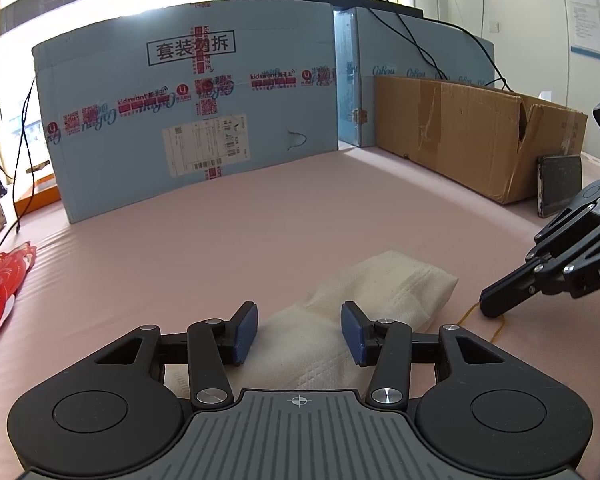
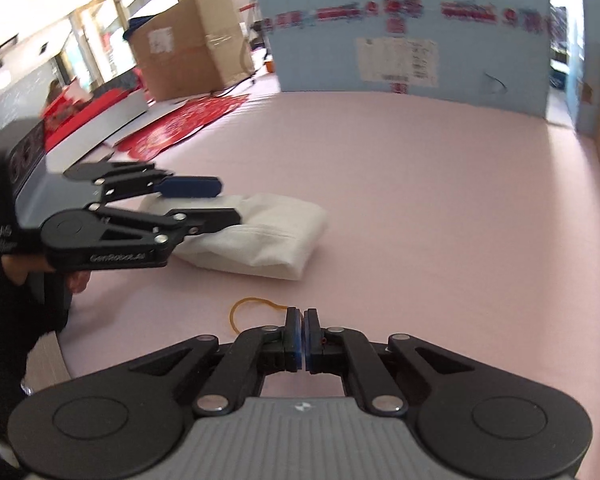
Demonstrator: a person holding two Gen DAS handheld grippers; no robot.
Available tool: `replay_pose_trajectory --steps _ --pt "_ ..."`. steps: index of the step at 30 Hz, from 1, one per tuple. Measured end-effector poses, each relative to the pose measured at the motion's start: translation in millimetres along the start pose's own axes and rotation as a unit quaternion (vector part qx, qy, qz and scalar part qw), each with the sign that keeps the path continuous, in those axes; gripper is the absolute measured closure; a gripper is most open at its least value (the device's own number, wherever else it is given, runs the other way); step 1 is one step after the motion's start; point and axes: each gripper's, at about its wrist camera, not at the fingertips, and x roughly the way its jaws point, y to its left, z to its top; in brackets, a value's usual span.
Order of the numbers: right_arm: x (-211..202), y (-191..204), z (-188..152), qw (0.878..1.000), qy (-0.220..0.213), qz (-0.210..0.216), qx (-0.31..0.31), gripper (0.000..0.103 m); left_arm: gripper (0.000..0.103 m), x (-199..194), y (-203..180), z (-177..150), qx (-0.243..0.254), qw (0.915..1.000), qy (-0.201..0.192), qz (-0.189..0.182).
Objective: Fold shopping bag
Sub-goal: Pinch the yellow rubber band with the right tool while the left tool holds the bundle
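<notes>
The white shopping bag [image 2: 260,236] lay on the pink worktop [image 2: 420,208] already rolled into a compact bundle, so the folding looked largely done. The left tongs [image 1: 299,330] straddled its near end, blue pads parted and not visibly pressing. Just right of the bag, the right tongs [image 2: 301,322] were clenched on a yellow rubber band [image 2: 246,305], which probably remained to be wrapped around the bundle.
</notes>
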Motion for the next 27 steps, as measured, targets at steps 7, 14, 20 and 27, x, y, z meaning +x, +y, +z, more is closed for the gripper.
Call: replay_pose_trajectory --steps 7,14,20,27 --pt "18.7 -37.8 7.2 0.979 -0.024 0.040 0.197 0.101 0.053 -2.4 -5.5 5.1 0.008 0.9998 -0.017 0.011" --pt "16.5 -44.2 0.9 0.968 -0.043 0.006 0.246 0.101 0.048 1.6 -12.7 10.7 0.023 0.9995 -0.023 0.003" --pt "11.1 -56.5 -0.9 0.952 -0.032 0.044 0.302 0.101 0.047 19.7 -5.2 6.9 0.017 0.9973 0.023 0.067" --pt "21.0 -72.9 -7.3 0.900 -0.016 0.132 0.416 0.101 0.047 19.6 -10.2 5.1 0.035 0.9956 0.024 0.083"
